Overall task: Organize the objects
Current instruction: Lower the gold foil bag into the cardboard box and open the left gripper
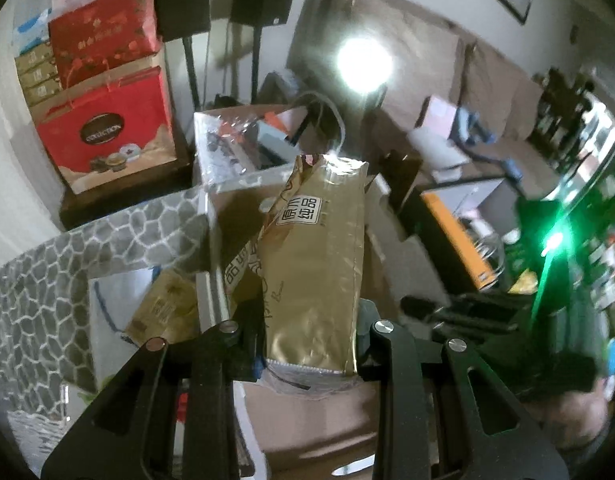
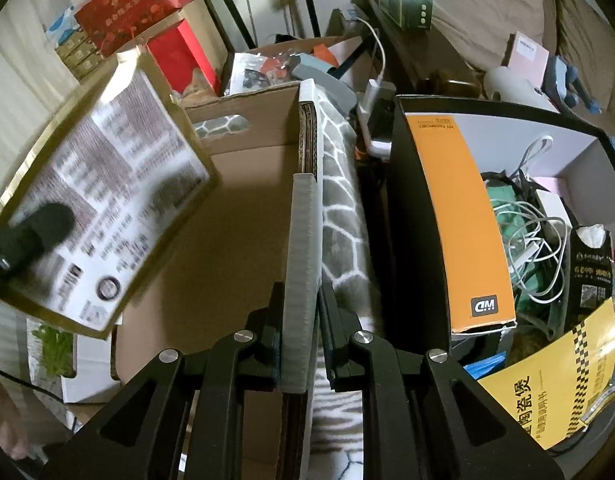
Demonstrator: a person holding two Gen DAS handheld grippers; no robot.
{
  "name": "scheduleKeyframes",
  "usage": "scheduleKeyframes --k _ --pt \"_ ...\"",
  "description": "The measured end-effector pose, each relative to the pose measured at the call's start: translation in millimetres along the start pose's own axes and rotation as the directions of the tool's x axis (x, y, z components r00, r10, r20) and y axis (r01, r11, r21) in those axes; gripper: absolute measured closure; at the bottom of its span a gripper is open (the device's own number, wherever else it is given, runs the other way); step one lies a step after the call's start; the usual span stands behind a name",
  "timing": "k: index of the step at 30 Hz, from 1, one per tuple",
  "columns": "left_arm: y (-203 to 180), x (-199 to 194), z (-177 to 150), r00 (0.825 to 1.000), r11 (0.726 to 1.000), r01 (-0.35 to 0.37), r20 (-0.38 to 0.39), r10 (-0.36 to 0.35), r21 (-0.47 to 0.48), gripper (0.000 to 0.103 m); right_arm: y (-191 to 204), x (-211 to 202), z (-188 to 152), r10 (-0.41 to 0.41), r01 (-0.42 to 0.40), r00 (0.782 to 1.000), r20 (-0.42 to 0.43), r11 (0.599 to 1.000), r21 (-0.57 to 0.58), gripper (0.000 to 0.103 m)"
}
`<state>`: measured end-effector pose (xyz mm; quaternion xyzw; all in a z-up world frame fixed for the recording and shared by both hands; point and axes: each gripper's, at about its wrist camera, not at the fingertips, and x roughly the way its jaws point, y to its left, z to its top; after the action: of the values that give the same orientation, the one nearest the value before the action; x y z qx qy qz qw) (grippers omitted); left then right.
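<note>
While left gripper (image 1: pixel 311 340) clamps gold pouch (image 1: pixel 319 264), right gripper (image 2: pixel 301 344) pinches box wall (image 2: pixel 303 264)

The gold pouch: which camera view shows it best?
The left wrist view. There the gold pouch fills the centre, held upright between the left gripper's fingers, its printed front readable. The right wrist view shows only its blurred back label at the left edge.
</note>
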<state>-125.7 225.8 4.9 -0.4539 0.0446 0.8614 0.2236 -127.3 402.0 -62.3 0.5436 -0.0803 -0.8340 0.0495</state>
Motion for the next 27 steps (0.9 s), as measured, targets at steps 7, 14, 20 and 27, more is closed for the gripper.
scheduleKeyframes --k 7,14,20,27 --pt "-11.5 12.6 -15.4 0.998 0.999 -0.04 -0.056 0.042 0.03 0.06 -1.2 -1.2 -1.2 0.009 -0.01 1.0 0.004 1.0 0.012 0.087" --pt "-16.3 -10.0 -13.4 0.992 0.992 0.126 -0.027 -0.125 0.027 0.038 -2.2 -13.1 0.6 0.015 -0.016 0.999 0.028 1.0 0.014 0.087" --pt "2.9 -23.4 -2.7 0.967 0.966 0.255 -0.007 -0.256 -0.043 0.038 -0.3 -16.1 0.9 0.007 -0.007 1.0 0.03 1.0 0.004 0.087" --pt "19.3 -9.2 -2.0 0.98 0.98 0.192 -0.05 -0.195 -0.059 0.037 -0.8 -14.6 -1.7 -0.001 0.001 1.0 0.019 1.0 0.0 0.087"
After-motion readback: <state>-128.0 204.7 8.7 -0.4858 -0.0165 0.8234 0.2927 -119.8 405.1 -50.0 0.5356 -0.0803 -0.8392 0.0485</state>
